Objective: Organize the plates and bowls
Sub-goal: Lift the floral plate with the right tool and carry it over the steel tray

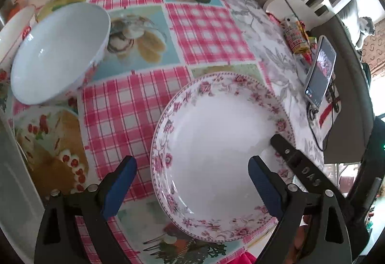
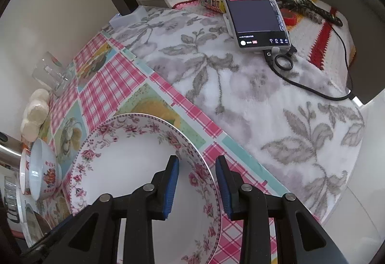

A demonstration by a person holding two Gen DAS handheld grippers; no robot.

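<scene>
1. plate [image 1: 216, 143] with the pink flower rim lies flat on the checked tablecloth [image 1: 134, 100], close to the table's near edge and beside the grey leaf-patterned cloth [image 2: 252, 100].
2. my right gripper [image 2: 197, 187] points steeply down over the plate's right rim. one blue pad sits over the white well and the other outside the edge, so the rim runs between them. the gap is narrow, and i see no pad pressing on the china.
3. my left gripper [image 1: 192, 182] also tilts steeply down over the plate's left side, its jaws spread wide, one finger over the tablecloth and the other over the plate's well. nothing is between the pads but air.
4. in the left wrist view the black tip of my right tool reaches in over the plate's right rim, just beside my left gripper's right finger.
5. white bowl [image 1: 60, 52] stands well apart from the plate, up and to the left on the tablecloth.
6. phone [image 2: 252, 6] leans on a stand on the leaf cloth, screen lit, with a cable [image 2: 312, 88] trailing from it.
7. drinking glass [image 2: 51, 72] stands at the far side, near the wall.
</scene>
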